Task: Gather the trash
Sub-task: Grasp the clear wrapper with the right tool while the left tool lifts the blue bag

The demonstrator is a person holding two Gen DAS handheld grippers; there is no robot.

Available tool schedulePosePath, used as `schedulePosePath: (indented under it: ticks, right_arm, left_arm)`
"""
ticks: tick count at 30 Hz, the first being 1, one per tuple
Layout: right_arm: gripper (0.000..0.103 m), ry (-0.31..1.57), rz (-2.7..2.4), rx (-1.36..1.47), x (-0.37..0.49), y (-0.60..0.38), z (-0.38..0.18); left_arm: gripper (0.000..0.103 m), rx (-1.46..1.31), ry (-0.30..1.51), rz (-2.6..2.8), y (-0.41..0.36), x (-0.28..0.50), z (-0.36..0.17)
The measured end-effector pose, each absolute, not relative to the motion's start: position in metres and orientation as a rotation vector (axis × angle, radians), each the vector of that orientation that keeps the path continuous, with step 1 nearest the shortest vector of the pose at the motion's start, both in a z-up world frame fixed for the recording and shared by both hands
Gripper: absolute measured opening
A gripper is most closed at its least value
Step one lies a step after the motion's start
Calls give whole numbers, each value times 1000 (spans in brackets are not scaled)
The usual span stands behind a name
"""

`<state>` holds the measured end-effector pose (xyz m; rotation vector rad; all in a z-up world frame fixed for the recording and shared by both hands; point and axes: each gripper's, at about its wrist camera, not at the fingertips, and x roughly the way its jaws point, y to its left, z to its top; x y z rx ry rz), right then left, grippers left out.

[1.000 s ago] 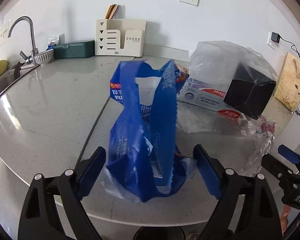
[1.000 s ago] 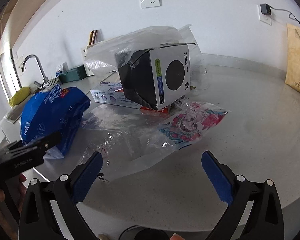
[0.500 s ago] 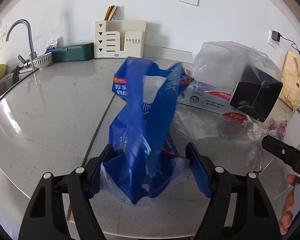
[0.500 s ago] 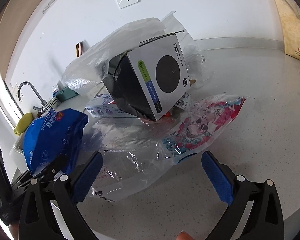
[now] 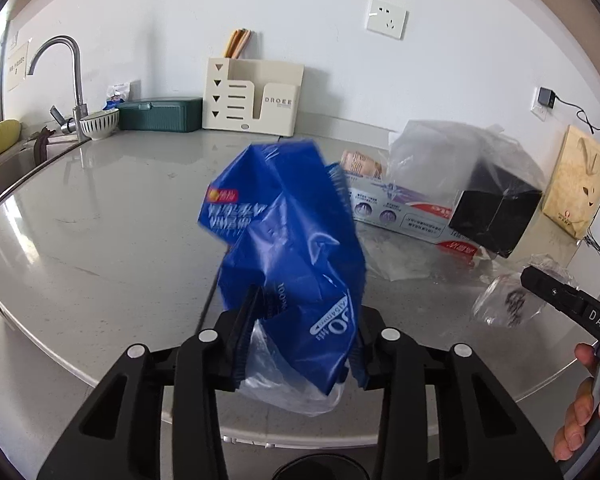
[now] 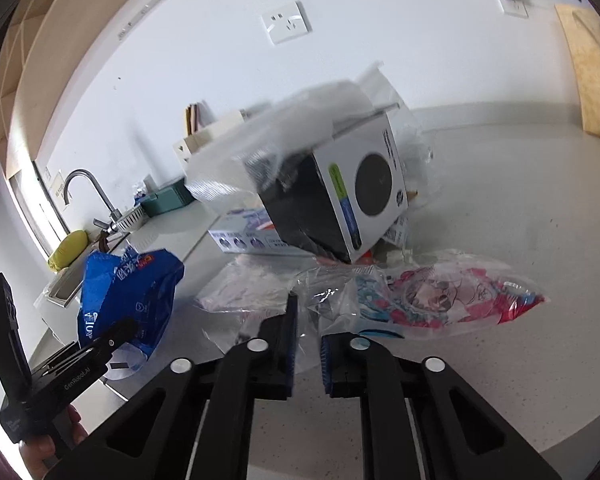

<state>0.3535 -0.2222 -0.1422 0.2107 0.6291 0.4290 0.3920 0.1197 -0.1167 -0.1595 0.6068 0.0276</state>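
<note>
Lying across a grey tabletop (image 5: 100, 208): assorted packaging trash. Item one, blue plastic bag (image 5: 288, 248), crumpled, with a clear bag tucked at its base, sits at the near edge between the jaws of the left gripper (image 5: 300, 344); those jaws are closing, pads pressing the bag's lower sides. Item two, clear plastic wrapper (image 6: 312, 312), thin and creased, is clenched in the near-shut jaws of the right gripper (image 6: 306, 354). Item three, pink printed wrapper (image 6: 452, 300), lies just beyond, touching the clear film. Item four, black-and-white carton (image 6: 340, 204), tilted, draped in clear film, rests on a flat white box (image 5: 404, 216). Behind: cream organiser (image 5: 252, 96), green case (image 5: 160, 108), faucet (image 5: 72, 76).
</note>
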Motion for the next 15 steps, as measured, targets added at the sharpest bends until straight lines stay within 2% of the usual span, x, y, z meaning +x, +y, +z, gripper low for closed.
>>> schedulePosePath:
  ticks: [4,15]
  right_arm:
    - [9,584,445,205,333,-225,-129]
    - [7,512,443,125,270,-234,-100]
  left_arm:
    - [32,-176,587,-4,124,373,-107]
    - [28,-189,519,-67,115,307,-74]
